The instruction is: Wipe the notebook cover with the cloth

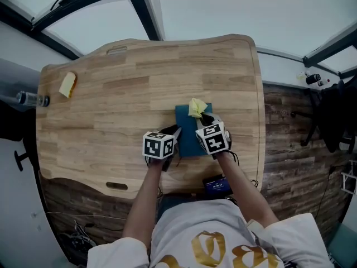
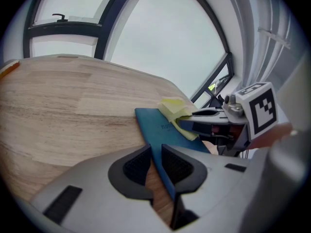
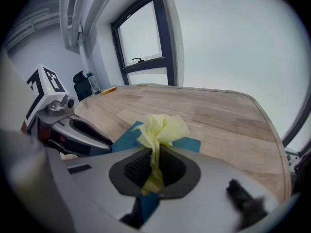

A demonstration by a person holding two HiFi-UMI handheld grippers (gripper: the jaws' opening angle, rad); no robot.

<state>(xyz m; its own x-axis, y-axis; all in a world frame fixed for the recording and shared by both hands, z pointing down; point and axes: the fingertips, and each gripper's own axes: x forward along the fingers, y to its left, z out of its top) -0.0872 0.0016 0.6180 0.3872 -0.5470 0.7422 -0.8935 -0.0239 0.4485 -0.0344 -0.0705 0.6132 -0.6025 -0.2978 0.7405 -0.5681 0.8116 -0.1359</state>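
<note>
A blue notebook (image 1: 188,132) lies flat on the wooden table (image 1: 111,105), near its front edge. My left gripper (image 1: 174,134) is shut on the notebook's left edge; in the left gripper view the thin blue cover (image 2: 158,127) runs between the two pads of the left gripper (image 2: 154,168). My right gripper (image 1: 204,119) is shut on a crumpled yellow cloth (image 1: 196,107), which rests on the notebook's far end. In the right gripper view the cloth (image 3: 162,129) bunches out above the right gripper (image 3: 154,168), with the notebook (image 3: 190,143) under it.
A yellow block (image 1: 67,84) lies at the table's far left, and a bottle (image 1: 30,99) sticks in beside that edge. A dark blue object (image 1: 215,184) sits at the front edge by the person's body. An office chair (image 1: 329,116) stands to the right.
</note>
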